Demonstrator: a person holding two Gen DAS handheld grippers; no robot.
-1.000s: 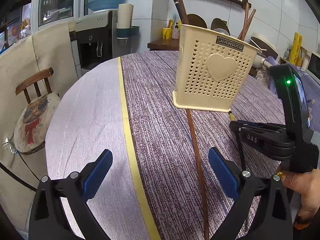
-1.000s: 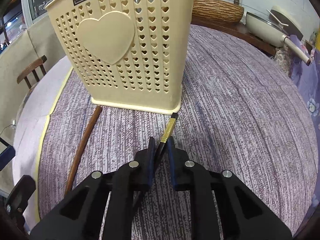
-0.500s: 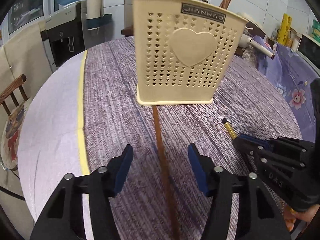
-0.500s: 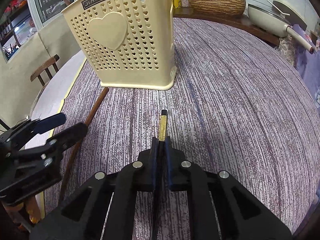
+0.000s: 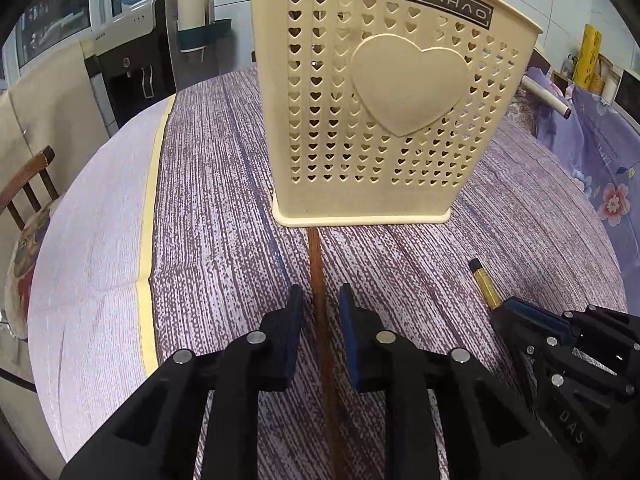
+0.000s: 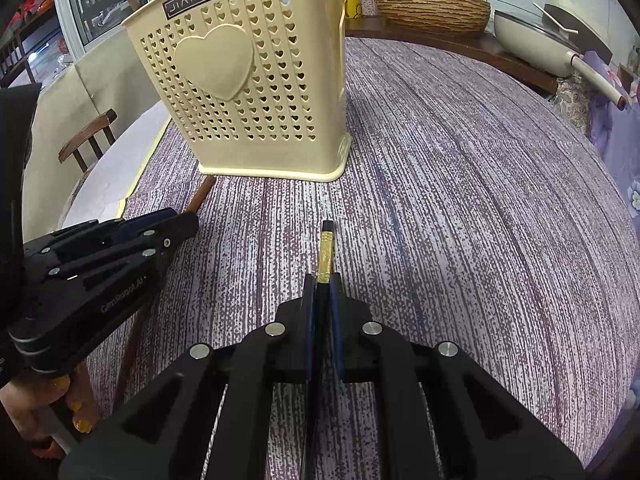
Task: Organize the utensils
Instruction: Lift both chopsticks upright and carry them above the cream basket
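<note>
1. Utensils are being sorted: a long brown chopstick (image 5: pixel 320 320) lies flat on the purple striped surface (image 5: pixel 220 208), its far end touching the base of a cream holder (image 5: pixel 384 120) pierced with heart-shaped holes.
2. The left gripper (image 5: pixel 319 312) straddles that chopstick. Its fingers (image 5: pixel 294 320) are narrow and closing, with a small gap on each side, so the pads do not yet press the wood.
3. The right gripper (image 6: pixel 322 292) is clamped on a black chopstick (image 6: pixel 325 254) with a gold band, which pokes forward from the fingers toward the holder.
4. The step in hand appears to be the pick-up of both chopsticks, one per gripper.
5. Next, the left fingers likely need to finish pinching the brown stick. Both sticks would then be lifted, tipped upright and dropped into the holder's open top.
6. Compared with a second earlier, the left fingers were spread wide and further from the holder; the right gripper's hold looks unchanged.
</note>
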